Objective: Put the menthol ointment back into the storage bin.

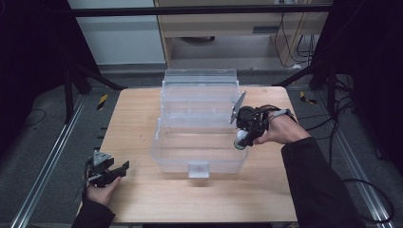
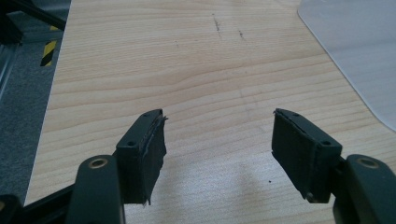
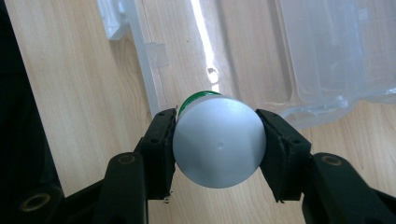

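Looking down from the high view, the right gripper (image 1: pixel 241 137) sits at the right edge of a clear plastic box (image 1: pixel 199 152) on the wooden surface (image 1: pixel 138 128), its jaws pinching a small round can (image 1: pixel 241 141) just beside the box's right wall. The box stands open with its lid (image 1: pixel 199 90) tipped up behind it; whether anything lies inside cannot be told through the clear plastic. The left gripper (image 1: pixel 119 172) rests low at the near left corner of the surface, well apart from the box, with its jaws spread and nothing between them.

From the left gripper view, the two black jaws stand wide apart over bare wood, touching nothing, and a rounded corner of the clear box (image 2: pixel 359 51) shows at the upper right.

From the right gripper view, the jaws press on both sides of the can (image 3: pixel 218 140), which shows its plain silver end toward the camera and a green band behind it. Beyond the can lie the clear box's wall and shallow moulded compartments (image 3: pixel 299 51), with wood showing through them.
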Action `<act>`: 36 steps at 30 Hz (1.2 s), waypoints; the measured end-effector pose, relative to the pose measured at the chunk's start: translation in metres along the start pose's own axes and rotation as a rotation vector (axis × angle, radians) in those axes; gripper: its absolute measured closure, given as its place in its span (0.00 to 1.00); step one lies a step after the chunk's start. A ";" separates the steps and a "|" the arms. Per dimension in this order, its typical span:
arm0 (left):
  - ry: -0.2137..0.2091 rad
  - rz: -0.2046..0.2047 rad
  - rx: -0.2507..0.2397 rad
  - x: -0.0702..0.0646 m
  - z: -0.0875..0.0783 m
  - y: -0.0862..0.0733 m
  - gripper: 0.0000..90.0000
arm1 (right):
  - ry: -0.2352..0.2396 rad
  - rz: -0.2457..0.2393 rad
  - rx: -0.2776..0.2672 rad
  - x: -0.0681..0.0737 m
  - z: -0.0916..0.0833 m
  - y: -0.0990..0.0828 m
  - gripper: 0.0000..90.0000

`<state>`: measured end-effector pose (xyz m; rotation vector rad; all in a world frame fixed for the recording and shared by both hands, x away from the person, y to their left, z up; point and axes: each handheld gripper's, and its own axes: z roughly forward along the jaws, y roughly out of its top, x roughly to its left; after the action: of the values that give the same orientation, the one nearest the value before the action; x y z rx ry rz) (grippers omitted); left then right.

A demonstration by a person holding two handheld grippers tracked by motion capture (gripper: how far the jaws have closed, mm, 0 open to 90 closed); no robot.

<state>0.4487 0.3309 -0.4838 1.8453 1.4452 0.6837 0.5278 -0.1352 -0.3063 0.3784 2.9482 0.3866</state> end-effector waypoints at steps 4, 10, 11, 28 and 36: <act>-0.002 0.002 0.003 0.000 0.000 0.000 0.38 | 0.004 -0.006 -0.007 -0.002 0.006 0.004 0.56; -0.001 0.002 0.000 0.000 0.000 0.000 0.38 | 0.011 -0.023 0.004 -0.001 0.019 0.011 0.56; -0.001 0.001 0.000 0.000 0.000 0.000 0.38 | 0.010 -0.032 0.000 -0.001 0.021 0.011 0.56; -0.001 0.003 -0.001 0.000 -0.001 0.000 0.38 | 0.032 -0.031 0.029 -0.004 0.054 0.004 0.56; 0.001 0.005 0.002 0.000 0.000 0.000 0.38 | 0.039 -0.015 0.039 -0.005 0.064 -0.002 0.56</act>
<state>0.4483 0.3307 -0.4836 1.8506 1.4433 0.6863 0.5433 -0.1233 -0.3677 0.3572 2.9984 0.3392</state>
